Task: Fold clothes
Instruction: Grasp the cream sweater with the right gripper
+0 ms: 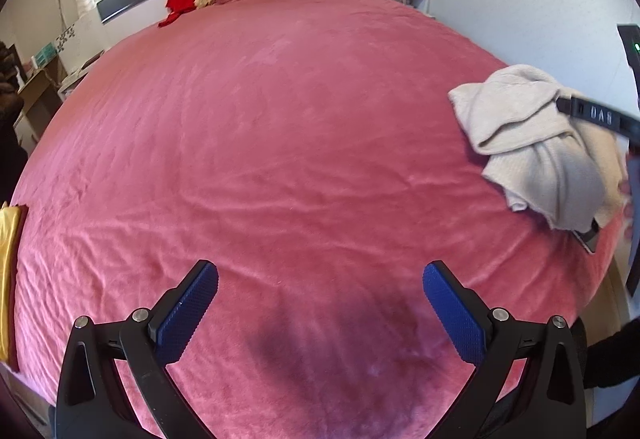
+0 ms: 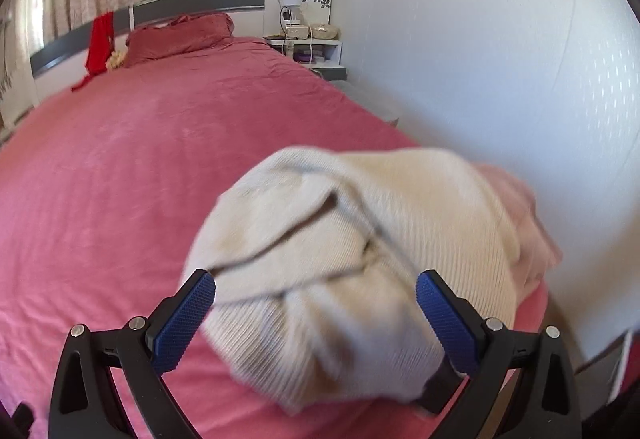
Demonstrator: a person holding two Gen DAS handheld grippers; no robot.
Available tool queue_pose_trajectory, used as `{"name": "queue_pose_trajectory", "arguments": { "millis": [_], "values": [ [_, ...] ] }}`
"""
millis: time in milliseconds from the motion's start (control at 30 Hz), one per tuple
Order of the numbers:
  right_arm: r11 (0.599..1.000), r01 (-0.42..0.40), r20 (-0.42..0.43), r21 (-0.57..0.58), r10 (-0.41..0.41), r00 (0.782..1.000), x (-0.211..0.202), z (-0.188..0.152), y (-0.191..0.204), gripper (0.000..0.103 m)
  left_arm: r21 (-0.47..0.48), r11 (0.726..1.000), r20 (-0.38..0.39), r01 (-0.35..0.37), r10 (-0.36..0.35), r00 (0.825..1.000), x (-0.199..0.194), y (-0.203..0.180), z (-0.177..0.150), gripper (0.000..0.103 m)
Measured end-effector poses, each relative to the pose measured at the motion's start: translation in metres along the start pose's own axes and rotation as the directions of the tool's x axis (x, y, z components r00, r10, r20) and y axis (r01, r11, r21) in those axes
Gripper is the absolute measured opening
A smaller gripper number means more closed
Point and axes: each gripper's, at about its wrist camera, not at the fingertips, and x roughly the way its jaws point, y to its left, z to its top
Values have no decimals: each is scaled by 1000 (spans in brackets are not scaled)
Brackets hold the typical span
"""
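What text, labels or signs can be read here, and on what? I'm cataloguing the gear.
"DAB": pale letters on the black finger of the right hand-held gripper, against the cream sweater; blurred, reading uncertain.
Nothing else carries legible text; the items on the nightstand are too small to read.

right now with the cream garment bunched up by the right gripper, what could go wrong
1. The cream sweater sits crumpled near the bed's right edge; a pull that way could slide it off.
2. The right gripper is open around a thick bundle, so closing may pinch several layers instead of one edge.
3. The left gripper hangs open over bare pink bedspread, far from the sweater.
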Motion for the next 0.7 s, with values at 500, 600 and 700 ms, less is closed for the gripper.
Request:
{"name": "queue_pose_trajectory", "arguments": {
  "millis": [500, 600, 700],
  "values": [
    [990, 86, -156, -111, -103, 982, 99, 20, 2, 102, -25, 999, -34, -40, 40, 999, 2, 43, -21, 103],
    [987, 95, -150, -129, -114, 982, 101, 18, 5, 94, -57, 997, -68, -50, 46, 997, 6, 59, -30, 103],
    [995, 50, -146, -92, -63, 987, 99, 19, 1, 47, -93, 994, -89, -58, 50, 995, 8, 75, -39, 103]
  ]
}}
